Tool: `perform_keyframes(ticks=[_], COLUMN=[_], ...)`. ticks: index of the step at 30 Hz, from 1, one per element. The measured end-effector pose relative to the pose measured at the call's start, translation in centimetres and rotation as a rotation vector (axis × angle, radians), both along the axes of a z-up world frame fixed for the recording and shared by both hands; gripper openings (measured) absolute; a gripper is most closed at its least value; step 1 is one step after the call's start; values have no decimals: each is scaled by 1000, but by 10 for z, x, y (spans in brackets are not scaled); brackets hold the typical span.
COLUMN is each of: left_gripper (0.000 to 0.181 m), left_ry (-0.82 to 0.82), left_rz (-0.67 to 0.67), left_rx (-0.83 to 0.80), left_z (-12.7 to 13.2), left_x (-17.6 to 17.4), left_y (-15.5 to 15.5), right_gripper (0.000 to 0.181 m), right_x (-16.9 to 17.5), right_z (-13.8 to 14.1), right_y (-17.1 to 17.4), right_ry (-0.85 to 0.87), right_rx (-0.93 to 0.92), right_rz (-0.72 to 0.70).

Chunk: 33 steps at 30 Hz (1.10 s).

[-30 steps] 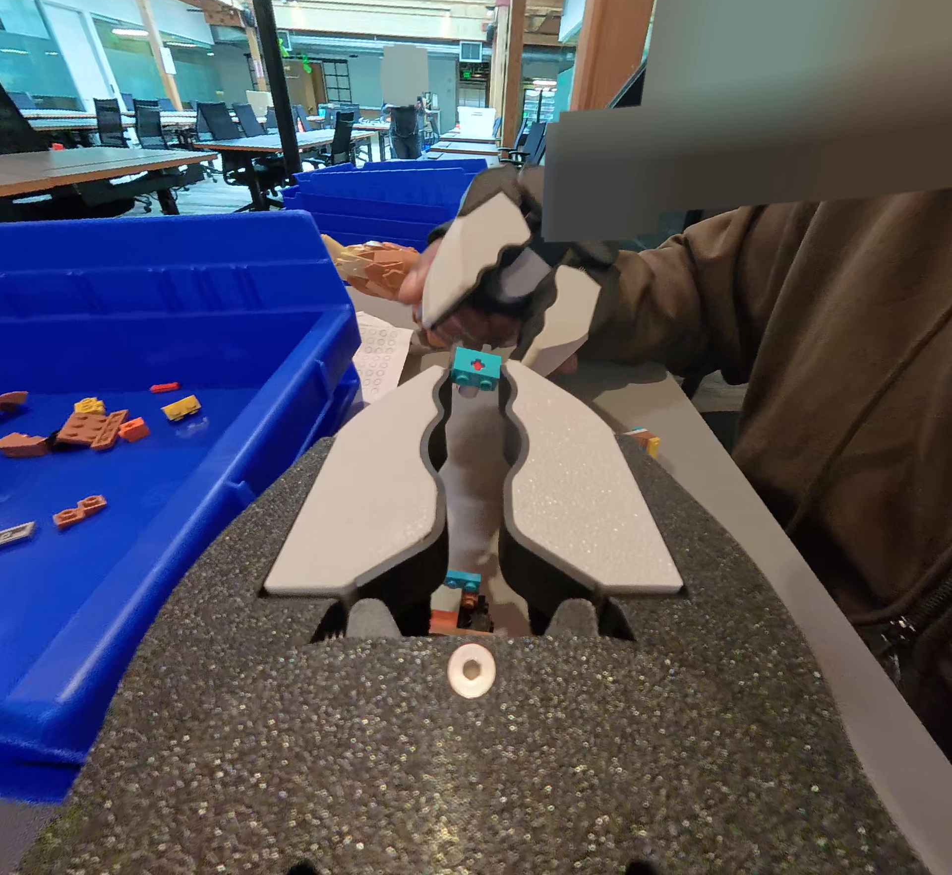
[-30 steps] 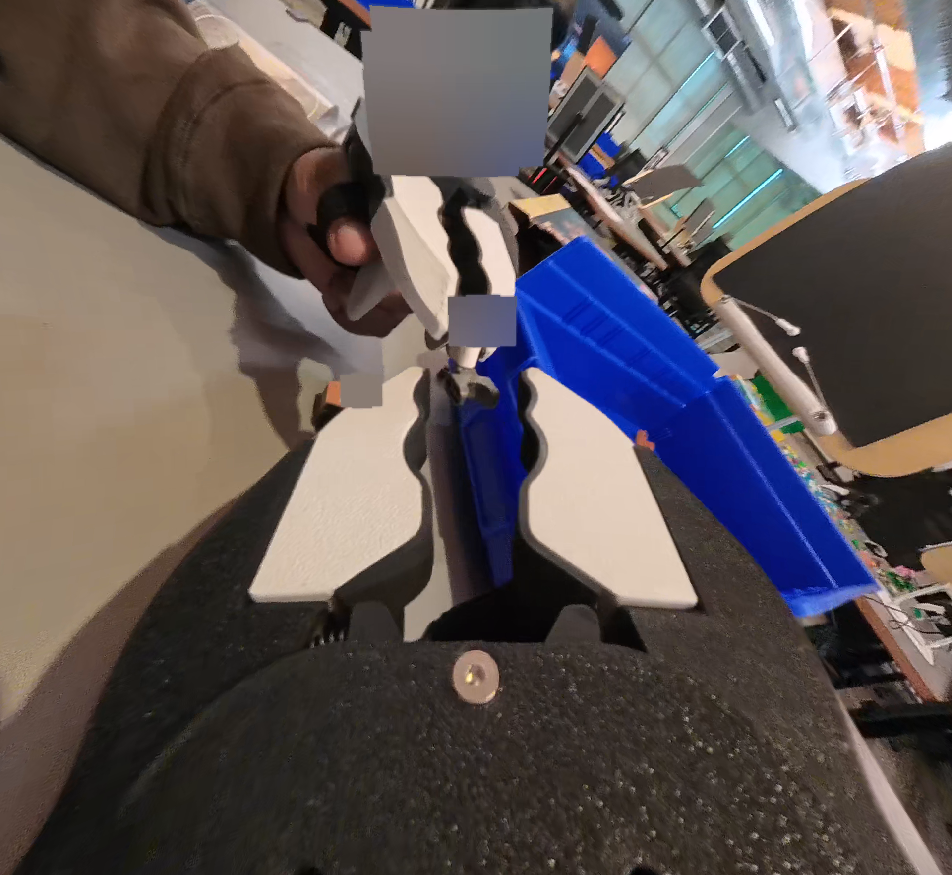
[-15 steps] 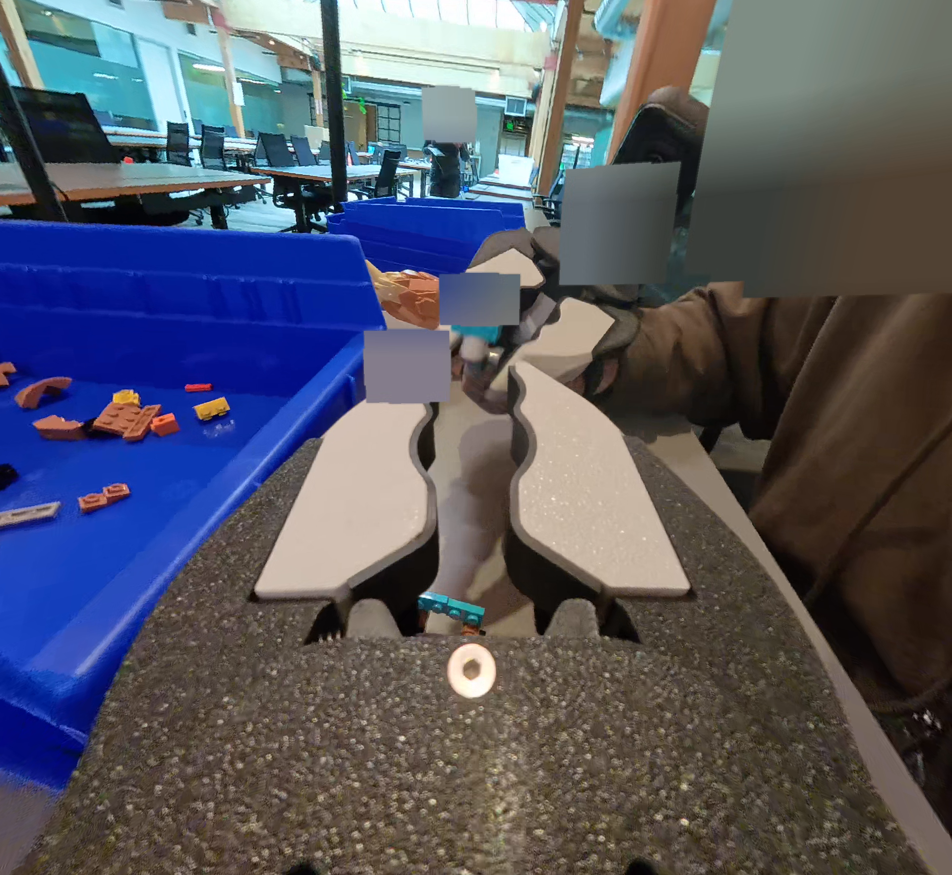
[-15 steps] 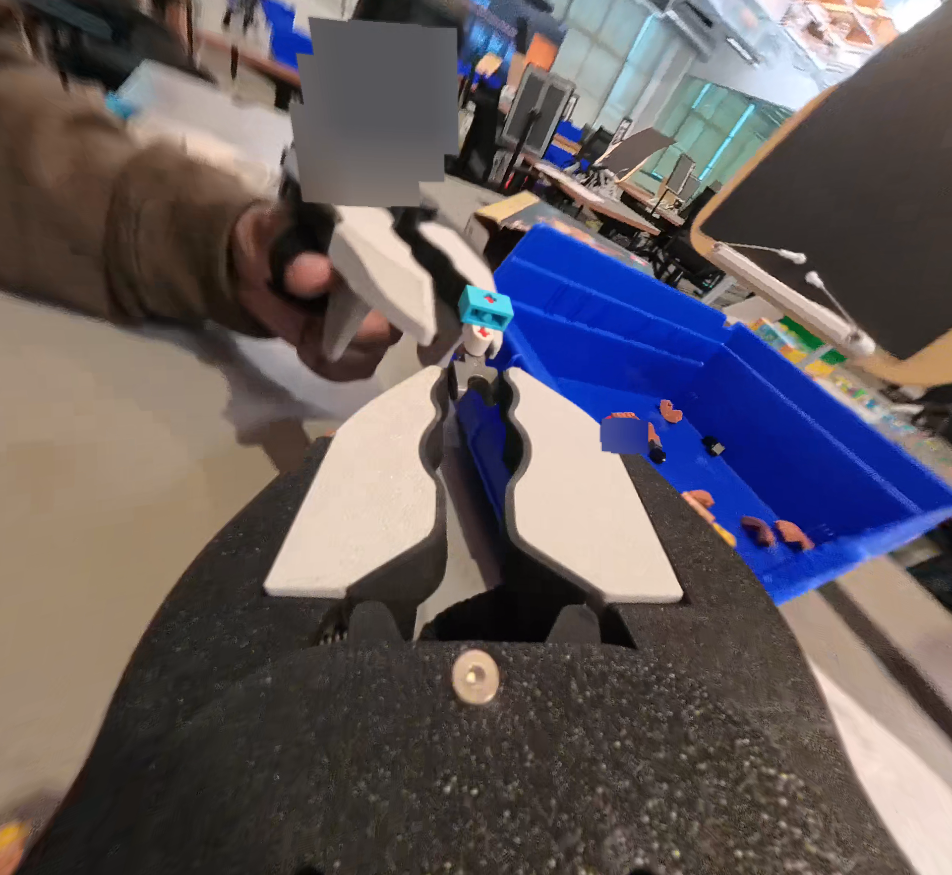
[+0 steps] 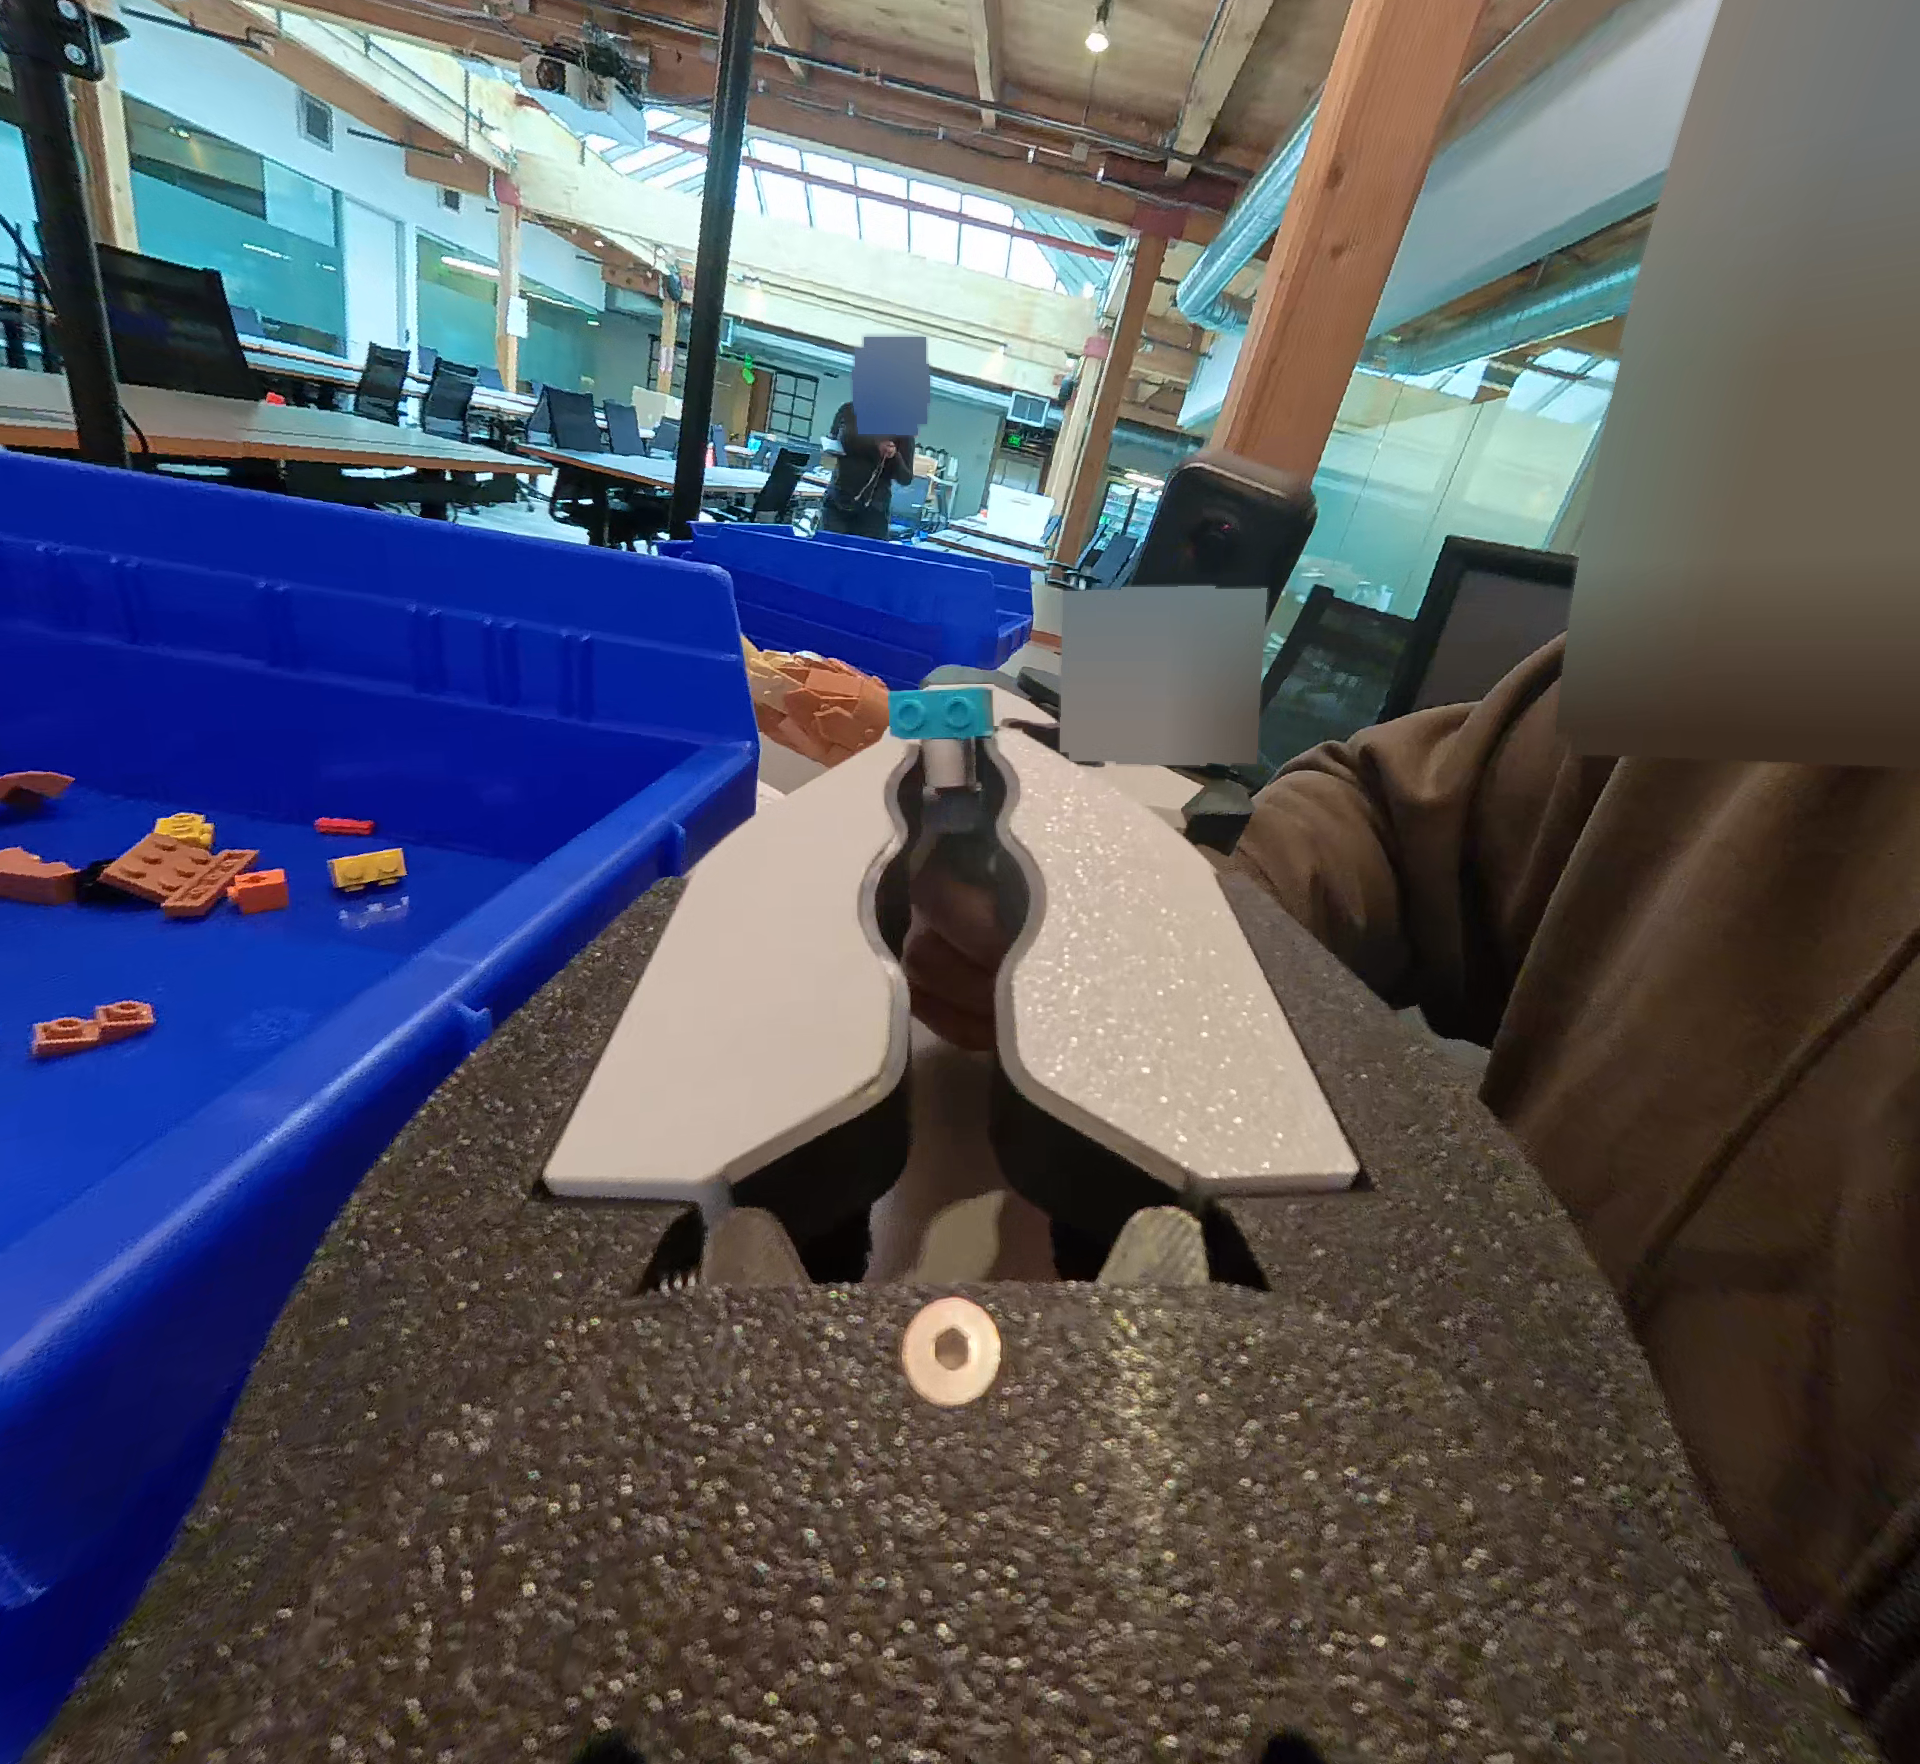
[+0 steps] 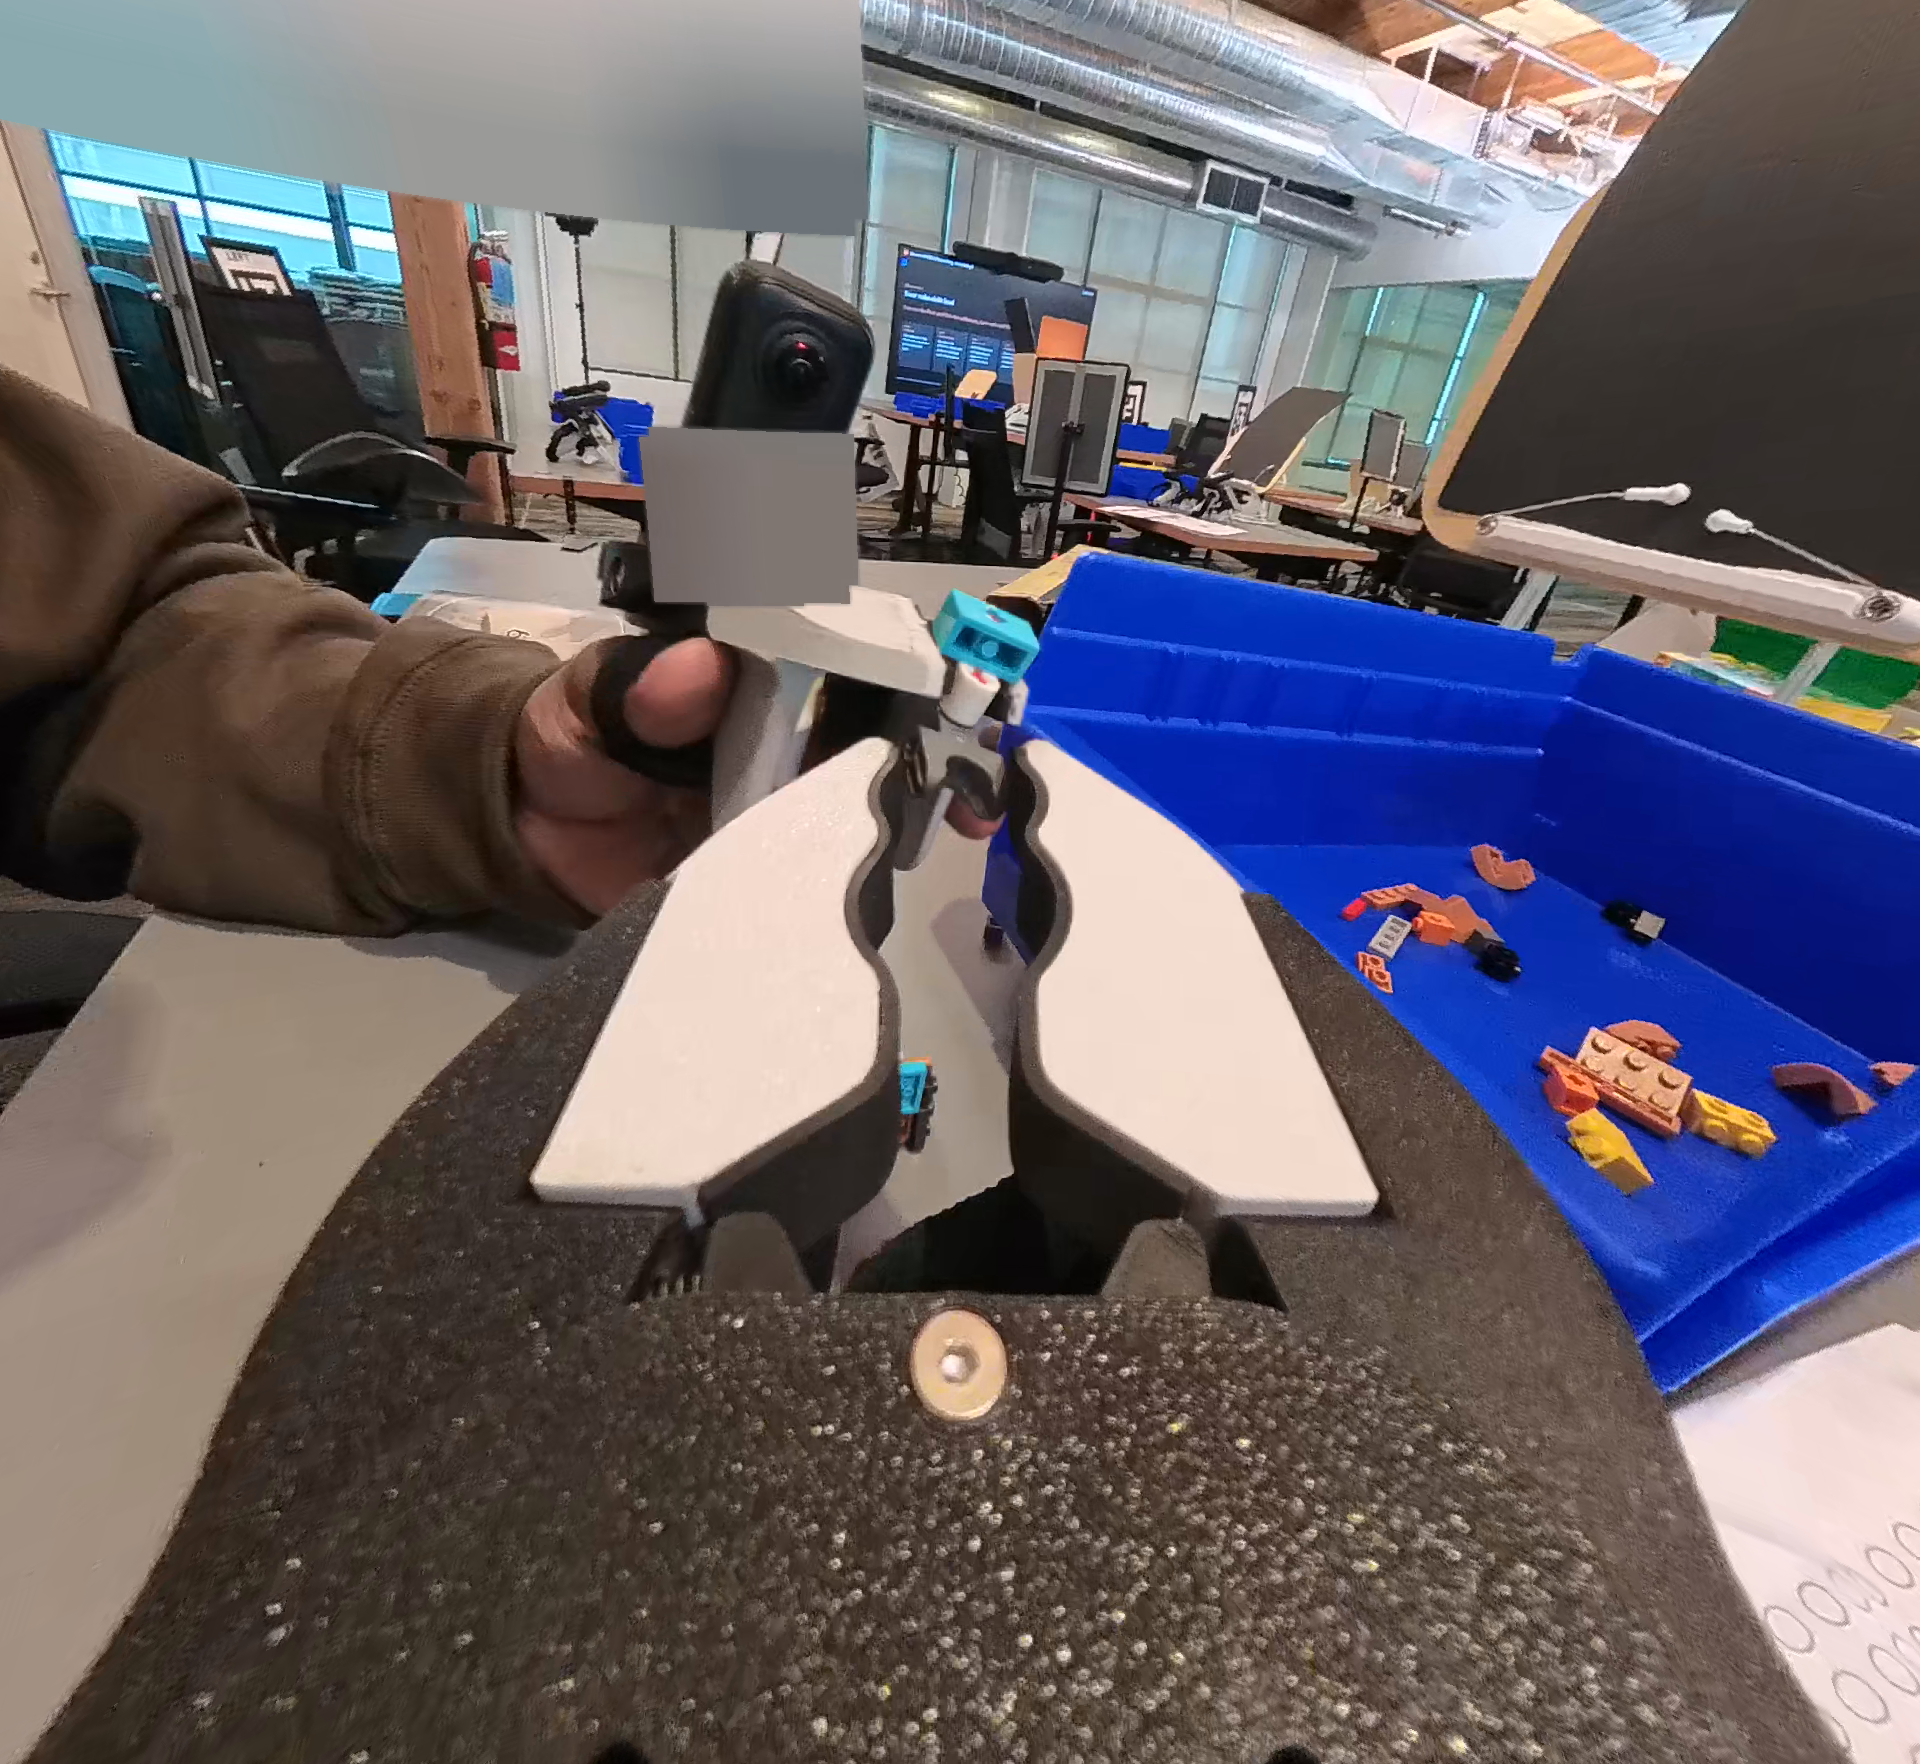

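A small brick assembly hangs between both grippers above the table: a teal brick (image 5: 938, 713) (image 6: 985, 644) on a white cylinder (image 5: 945, 764) (image 6: 971, 698) on a dark grey piece (image 5: 961, 826) (image 6: 940, 779). My left gripper (image 5: 948, 750) is nearly shut, its tips around the white cylinder just under the teal brick. It also shows in the right wrist view (image 6: 831, 649), held by a hand. My right gripper (image 6: 956, 758) is shut on the dark grey piece. In the left wrist view it is mostly hidden behind my left fingers.
A blue bin (image 5: 416, 675) (image 6: 1351, 675) holds several loose orange, yellow and black bricks. A second blue bin (image 5: 862, 592) and an orange brick heap (image 5: 821, 706) stand behind. A small teal-and-orange piece (image 6: 914, 1096) lies on the grey table (image 6: 208, 1091). A white sheet (image 6: 1818, 1506) lies bottom right.
The teal brick, first alone in my left gripper, now sits on the white cylinder held by my right gripper. Both grippers have risen and tilted up together.
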<state>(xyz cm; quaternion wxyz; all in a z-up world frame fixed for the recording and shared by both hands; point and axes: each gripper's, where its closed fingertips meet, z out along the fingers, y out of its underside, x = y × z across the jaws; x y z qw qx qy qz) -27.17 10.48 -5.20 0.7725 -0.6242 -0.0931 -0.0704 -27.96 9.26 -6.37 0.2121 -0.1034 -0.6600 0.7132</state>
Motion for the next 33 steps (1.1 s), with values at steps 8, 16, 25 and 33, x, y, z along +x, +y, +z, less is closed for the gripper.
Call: perform_keyframes(ticks=[8, 16, 25, 33], left_gripper=[7, 7, 8, 8], left_ry=[269, 833, 1169, 1242], left_rz=[166, 343, 317, 295], left_rx=[-155, -563, -791, -842], left_z=[1, -17, -47, -53], left_x=[-6, -9, 0, 4], left_y=[-7, -11, 0, 0], right_gripper=[40, 32, 24, 22], right_x=[4, 8, 15, 18], right_z=[-6, 1, -22, -35], right_y=[-2, 11, 7, 5], right_ry=[56, 263, 486, 587], right_rx=[113, 338, 619, 740], right_rz=[47, 41, 17, 19])
